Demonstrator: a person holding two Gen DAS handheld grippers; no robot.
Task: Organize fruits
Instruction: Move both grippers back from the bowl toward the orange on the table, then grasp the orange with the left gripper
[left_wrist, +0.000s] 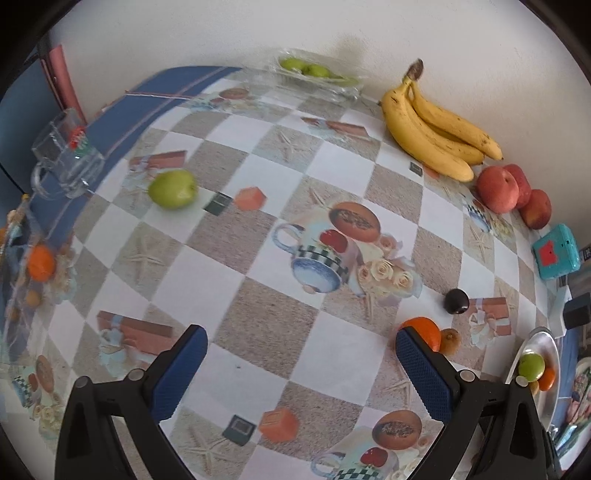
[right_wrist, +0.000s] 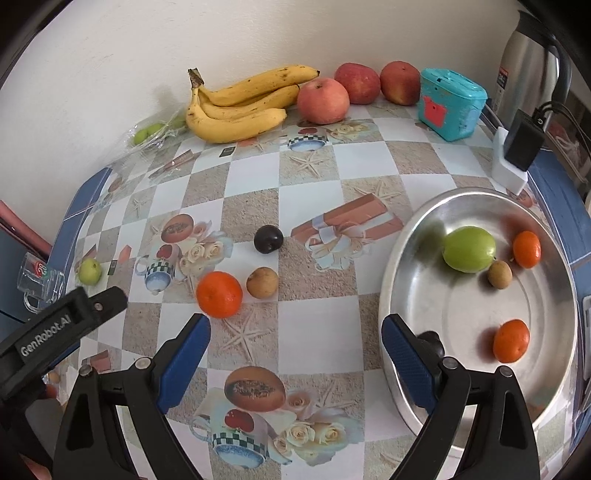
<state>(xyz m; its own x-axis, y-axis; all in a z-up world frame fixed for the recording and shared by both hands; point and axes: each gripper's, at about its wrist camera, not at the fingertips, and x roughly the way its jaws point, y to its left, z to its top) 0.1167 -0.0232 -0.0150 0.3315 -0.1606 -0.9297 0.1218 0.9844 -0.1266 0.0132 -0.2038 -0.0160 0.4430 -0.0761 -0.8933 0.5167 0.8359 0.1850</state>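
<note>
Both claws gape wide and empty above the desk: the right claw just short of a loose orange, a small brown fruit beside it, a dark plum behind. Right of them the metal bowl holds a green apple, two oranges and a brown fruit. Bananas and red apples line the wall. The left claw hovers over bare checkered cloth; a lone green apple lies near a glass mug.
</note>
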